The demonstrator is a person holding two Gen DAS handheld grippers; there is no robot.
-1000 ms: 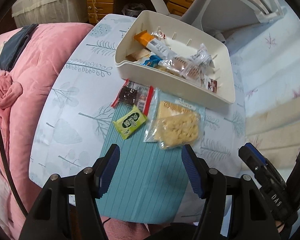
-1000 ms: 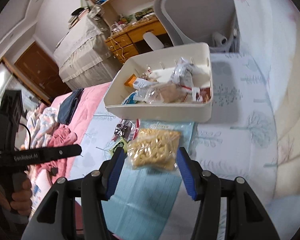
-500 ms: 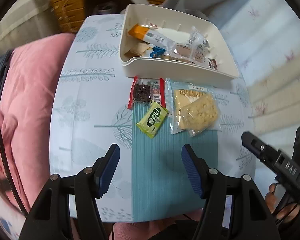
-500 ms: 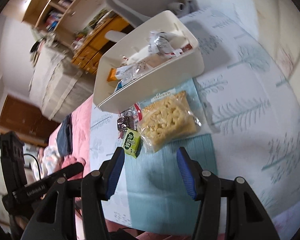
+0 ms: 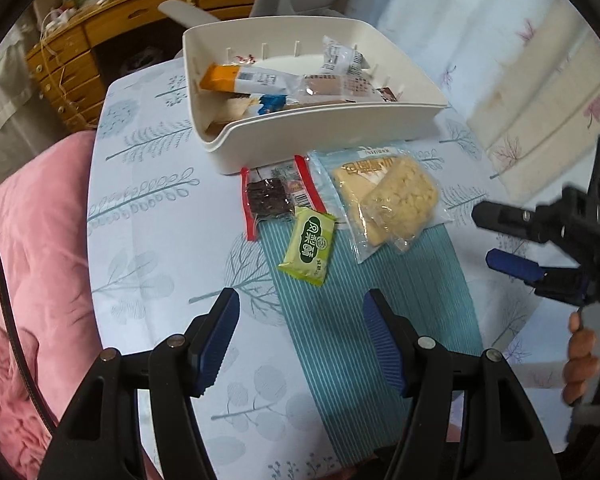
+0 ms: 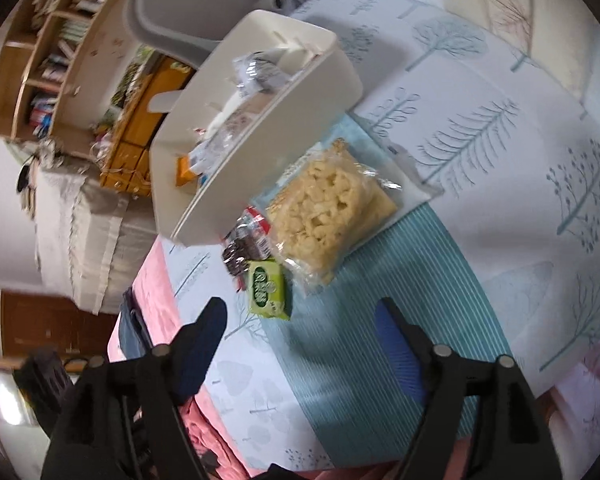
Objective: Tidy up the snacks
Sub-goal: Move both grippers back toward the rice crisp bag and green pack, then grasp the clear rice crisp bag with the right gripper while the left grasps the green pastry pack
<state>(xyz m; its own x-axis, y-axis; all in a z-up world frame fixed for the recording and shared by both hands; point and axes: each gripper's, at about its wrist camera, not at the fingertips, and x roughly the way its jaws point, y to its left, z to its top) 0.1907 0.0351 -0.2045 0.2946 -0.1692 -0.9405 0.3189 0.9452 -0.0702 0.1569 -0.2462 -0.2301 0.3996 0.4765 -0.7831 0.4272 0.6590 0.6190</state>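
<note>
A: Left wrist view. What lies around the white bin (image 5: 340,128)?

B: Against its near wall: a red-edged dark snack (image 5: 270,198) and a clear bag of pale puffed pieces (image 5: 396,204). A green packet (image 5: 309,245) sits nearer the camera than both, on the teal striped mat (image 5: 364,320). Wrapped snacks fill the bin. The left gripper (image 5: 300,334) hangs above the mat, jaws spread, nothing between them. The right gripper (image 5: 512,240) enters well to the bin's right.

A: Right wrist view?

B: The right gripper (image 6: 300,332) has just been opening; its jaws stand spread and empty, the green packet (image 6: 268,289) just beyond them, the puffed bag (image 6: 328,216) touching the bin (image 6: 268,152).
</note>
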